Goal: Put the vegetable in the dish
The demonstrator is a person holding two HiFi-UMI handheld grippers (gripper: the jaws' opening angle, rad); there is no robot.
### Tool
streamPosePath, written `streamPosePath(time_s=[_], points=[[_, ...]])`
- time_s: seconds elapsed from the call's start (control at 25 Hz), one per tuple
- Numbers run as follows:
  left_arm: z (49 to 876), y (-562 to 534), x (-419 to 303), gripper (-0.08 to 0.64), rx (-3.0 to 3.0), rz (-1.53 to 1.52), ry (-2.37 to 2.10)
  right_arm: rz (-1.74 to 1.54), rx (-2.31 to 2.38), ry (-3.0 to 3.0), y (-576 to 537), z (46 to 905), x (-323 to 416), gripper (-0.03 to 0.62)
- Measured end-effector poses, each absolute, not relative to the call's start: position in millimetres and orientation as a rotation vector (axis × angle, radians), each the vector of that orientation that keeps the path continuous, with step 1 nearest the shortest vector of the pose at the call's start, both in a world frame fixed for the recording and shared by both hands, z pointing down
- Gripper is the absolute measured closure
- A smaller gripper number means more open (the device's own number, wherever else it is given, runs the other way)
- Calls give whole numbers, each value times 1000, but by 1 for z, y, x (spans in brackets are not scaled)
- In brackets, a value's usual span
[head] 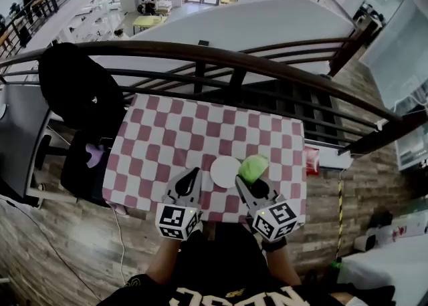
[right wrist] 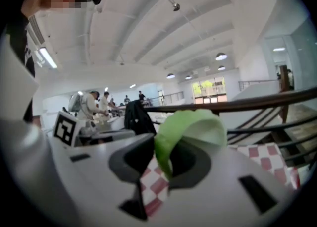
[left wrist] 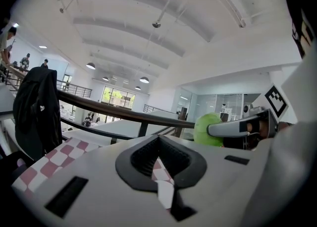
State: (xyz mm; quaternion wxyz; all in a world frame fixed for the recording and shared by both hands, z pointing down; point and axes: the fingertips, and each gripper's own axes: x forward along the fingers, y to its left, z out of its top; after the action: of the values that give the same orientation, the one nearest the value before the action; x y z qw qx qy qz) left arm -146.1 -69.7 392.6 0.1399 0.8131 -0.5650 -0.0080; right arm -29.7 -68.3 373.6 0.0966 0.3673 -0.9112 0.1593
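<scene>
At the near edge of the tabletop (head: 167,131), the right gripper (head: 249,184) clamps a green leafy vegetable (head: 253,168) between its jaws, with the leaf curling up over them. The vegetable hangs just beside the white dish (head: 225,171), at its 3 o'clock, and not in it. The left gripper (head: 192,176) has its jaws pressed together on nothing and sits at the dish's 8 o'clock. A red-and-white checked cloth (head: 267,131) covers the tabletop, and a dark railing (head: 200,53) runs past at 12 o'clock.
</scene>
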Motion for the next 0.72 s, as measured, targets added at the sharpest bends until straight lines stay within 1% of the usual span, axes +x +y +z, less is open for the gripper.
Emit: streamPosePath(time_s=[0.36,0.72], points=[[469,-88,-147,541,2218,105,-1563,751,1009,-2556,-83,468,-24,497],[519,-114,-142,541,2168,205,-1513,989,864,-2526,-101,552,-34,497]])
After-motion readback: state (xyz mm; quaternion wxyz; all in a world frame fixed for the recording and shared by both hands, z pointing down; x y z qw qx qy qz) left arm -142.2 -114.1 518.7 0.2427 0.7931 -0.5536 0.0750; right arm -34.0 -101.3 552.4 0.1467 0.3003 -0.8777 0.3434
